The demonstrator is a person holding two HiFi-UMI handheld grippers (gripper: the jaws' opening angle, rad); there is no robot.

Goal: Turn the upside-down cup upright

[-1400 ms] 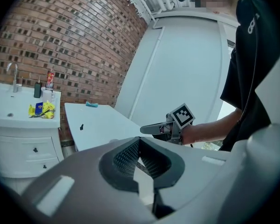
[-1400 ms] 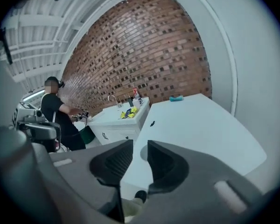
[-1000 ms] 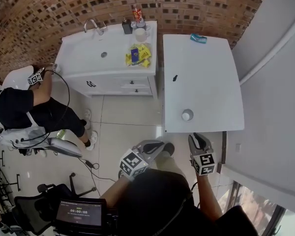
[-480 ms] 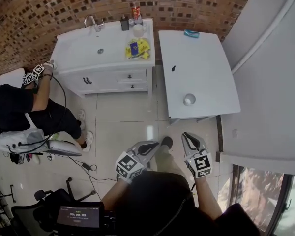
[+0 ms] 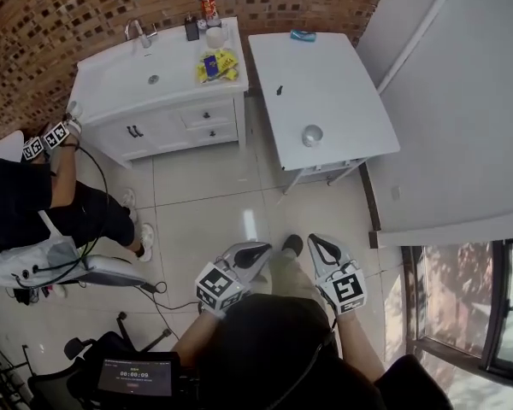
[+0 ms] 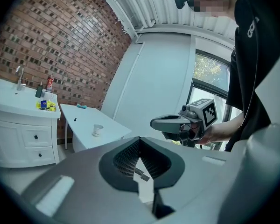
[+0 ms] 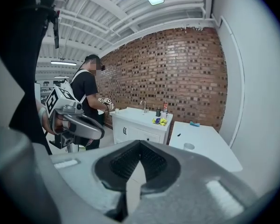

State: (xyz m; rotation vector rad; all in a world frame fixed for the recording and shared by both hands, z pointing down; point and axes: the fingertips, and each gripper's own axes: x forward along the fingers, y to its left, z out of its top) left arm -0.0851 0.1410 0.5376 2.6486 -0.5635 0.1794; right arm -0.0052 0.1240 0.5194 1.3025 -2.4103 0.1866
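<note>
A small white cup (image 5: pixel 312 135) stands alone near the front edge of the white table (image 5: pixel 325 75); its darker inside shows from above, so it looks mouth up. It also shows far off as the cup (image 6: pixel 98 130) in the left gripper view and the cup (image 7: pixel 189 146) in the right gripper view. Both grippers hang over the tiled floor, well back from the table. My left gripper (image 5: pixel 261 250) is shut and empty. My right gripper (image 5: pixel 315 242) is shut too, with nothing between its jaws.
A white vanity (image 5: pixel 154 79) with a sink, bottles and yellow packets (image 5: pixel 215 65) stands left of the table against the brick wall. A teal item (image 5: pixel 303 35) and a small black item (image 5: pixel 280 90) lie on the table. A seated person (image 5: pixel 34 203) is at the left.
Both grippers have drawn back from the table, which now lies farther off in the head view. The right gripper's jaws have closed. The cup has not moved on the table.
</note>
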